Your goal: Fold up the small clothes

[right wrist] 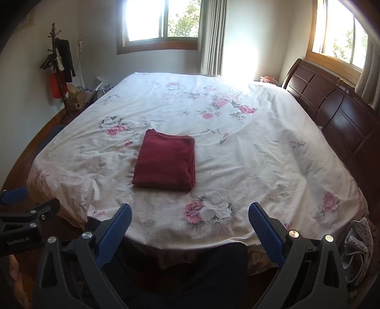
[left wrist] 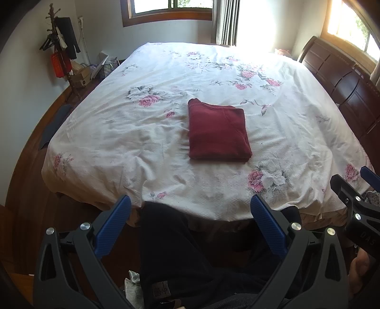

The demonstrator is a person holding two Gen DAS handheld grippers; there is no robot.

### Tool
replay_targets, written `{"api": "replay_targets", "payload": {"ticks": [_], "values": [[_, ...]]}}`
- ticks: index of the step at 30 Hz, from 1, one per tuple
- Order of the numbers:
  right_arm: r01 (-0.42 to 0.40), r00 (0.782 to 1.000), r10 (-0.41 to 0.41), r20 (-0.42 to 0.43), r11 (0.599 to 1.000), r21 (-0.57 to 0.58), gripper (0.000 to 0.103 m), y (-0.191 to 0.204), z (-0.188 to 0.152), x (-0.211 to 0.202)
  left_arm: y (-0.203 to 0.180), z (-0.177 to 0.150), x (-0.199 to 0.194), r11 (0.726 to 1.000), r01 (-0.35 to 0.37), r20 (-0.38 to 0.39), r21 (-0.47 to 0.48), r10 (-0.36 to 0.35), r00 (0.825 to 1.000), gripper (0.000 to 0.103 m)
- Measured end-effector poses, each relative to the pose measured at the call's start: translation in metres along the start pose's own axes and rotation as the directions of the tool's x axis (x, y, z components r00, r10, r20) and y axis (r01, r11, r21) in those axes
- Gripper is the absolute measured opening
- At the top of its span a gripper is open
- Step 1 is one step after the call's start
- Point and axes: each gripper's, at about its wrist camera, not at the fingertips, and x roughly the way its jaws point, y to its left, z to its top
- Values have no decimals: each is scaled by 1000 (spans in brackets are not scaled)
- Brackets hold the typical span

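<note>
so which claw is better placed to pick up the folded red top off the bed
Neither by much, perhaps the left. Both the left claw and the right claw hang open and empty off the near bed edge. The red top sits roughly ahead of the left one, and left of centre from the right.

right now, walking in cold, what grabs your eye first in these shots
The dark red folded garment stands out first, a neat rectangle lying alone in the middle of the white floral bedspread. Next come the two open grippers low in the foreground, the left gripper and the right gripper, both back at the near edge of the bed and holding nothing. Bright windows glare on the far wall, and a dark wooden headboard runs along the right.
</note>
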Motion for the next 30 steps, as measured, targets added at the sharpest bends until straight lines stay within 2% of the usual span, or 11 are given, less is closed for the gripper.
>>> {"api": "replay_targets", "payload": {"ticks": [30], "values": [[-7, 1000, 7, 0, 1000, -5, 99, 8, -6, 3, 1, 0, 1, 1000, -3, 2, 4, 3, 1000, 100]]}}
